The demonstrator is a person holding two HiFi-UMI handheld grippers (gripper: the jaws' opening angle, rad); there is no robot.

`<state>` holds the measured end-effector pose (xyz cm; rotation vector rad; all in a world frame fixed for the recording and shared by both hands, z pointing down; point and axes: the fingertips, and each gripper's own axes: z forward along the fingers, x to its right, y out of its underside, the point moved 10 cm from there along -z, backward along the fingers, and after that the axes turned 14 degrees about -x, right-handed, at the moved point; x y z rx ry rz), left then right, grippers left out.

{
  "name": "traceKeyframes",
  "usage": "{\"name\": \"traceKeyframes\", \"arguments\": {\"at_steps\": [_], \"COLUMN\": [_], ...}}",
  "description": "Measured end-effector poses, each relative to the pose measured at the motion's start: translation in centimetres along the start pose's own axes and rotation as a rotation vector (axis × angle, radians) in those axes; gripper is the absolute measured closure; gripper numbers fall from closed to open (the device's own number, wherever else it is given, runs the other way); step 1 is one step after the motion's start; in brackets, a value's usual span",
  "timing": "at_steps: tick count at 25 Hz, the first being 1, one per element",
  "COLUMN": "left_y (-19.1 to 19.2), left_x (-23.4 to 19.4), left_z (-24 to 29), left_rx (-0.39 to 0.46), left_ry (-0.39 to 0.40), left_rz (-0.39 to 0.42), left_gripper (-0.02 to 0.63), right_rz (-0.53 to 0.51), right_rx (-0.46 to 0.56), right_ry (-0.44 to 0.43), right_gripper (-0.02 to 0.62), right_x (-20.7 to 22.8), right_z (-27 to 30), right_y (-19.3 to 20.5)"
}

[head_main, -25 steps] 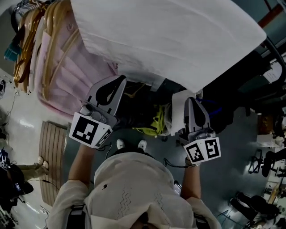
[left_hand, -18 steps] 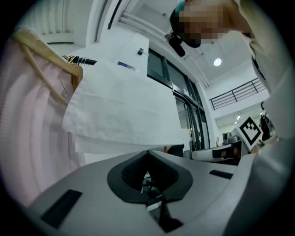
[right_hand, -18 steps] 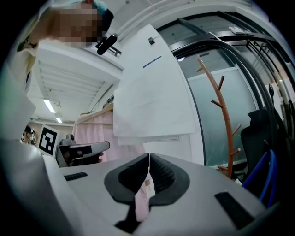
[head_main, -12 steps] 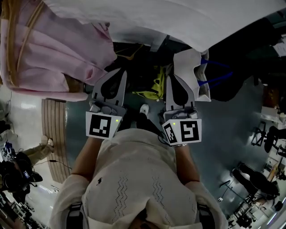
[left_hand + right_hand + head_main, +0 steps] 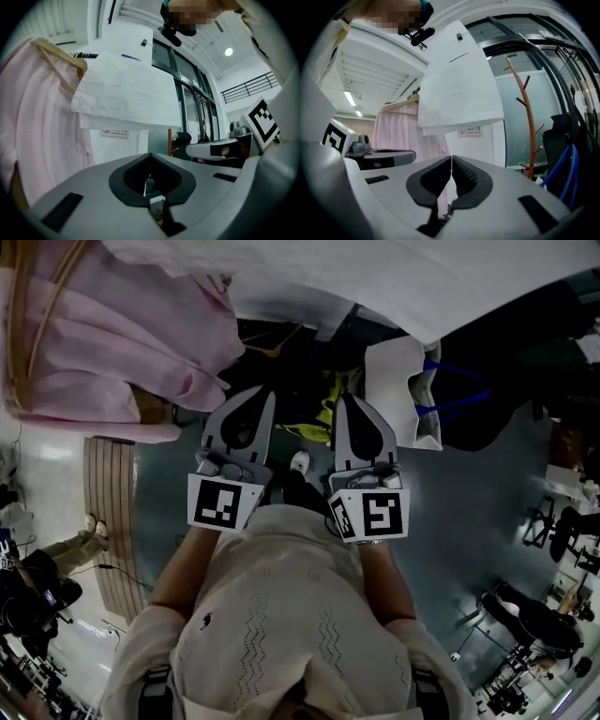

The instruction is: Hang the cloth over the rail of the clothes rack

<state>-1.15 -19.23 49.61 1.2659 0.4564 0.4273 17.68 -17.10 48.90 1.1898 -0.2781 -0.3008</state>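
Head view, starting at the left: a pink garment (image 5: 103,343) on a wooden hanger (image 5: 28,324) fills the upper corner. Below it, a slatted wooden panel (image 5: 108,521) lies on the pale floor.

Next comes my left gripper (image 5: 266,393), held out toward the rack with its marker cube (image 5: 222,504) close to my chest. Its jaws are pressed together and hold nothing. The left gripper view shows the dark pads meeting in a thin seam.

Just beside it, with a narrow gap between, sits my right gripper (image 5: 343,399), lying parallel to the left. Its jaws are closed and empty too. In the right gripper view the ribbed pads touch along one fine line.

Between the two tips, lower down, I can see something yellow-green (image 5: 328,409) that I cannot identify. Right of my right gripper is a white bag (image 5: 398,381) with blue straps.

The white cloth (image 5: 394,277) spreads across the top of the head view, from above the pink garment to the right edge. It is draped on the rack, above and ahead of both grippers, and neither touches it. Both gripper views show it hanging doubled beside the pink garment. I cannot make out the rail beneath it.

Farthest right, the right gripper view shows a wooden coat stand (image 5: 525,108).
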Motion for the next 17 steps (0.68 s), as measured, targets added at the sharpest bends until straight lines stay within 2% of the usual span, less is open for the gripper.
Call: {"name": "traceKeyframes", "arguments": {"at_steps": [3, 17], "left_y": [0.2, 0.3], "left_x": [0.2, -0.6], "left_z": [0.0, 0.1], "left_rx": [-0.003, -0.016], "left_ry": [0.022, -0.017], "left_rz": [0.010, 0.015], "left_gripper": [0.594, 0.594], "right_rz": [-0.026, 0.013], "right_rx": [-0.012, -0.025], "right_ry": [-0.002, -0.004], "right_gripper": [0.574, 0.574], "right_x": [-0.1, 0.2], "right_z": [0.2, 1.1], "right_y": [0.3, 0.2]}}
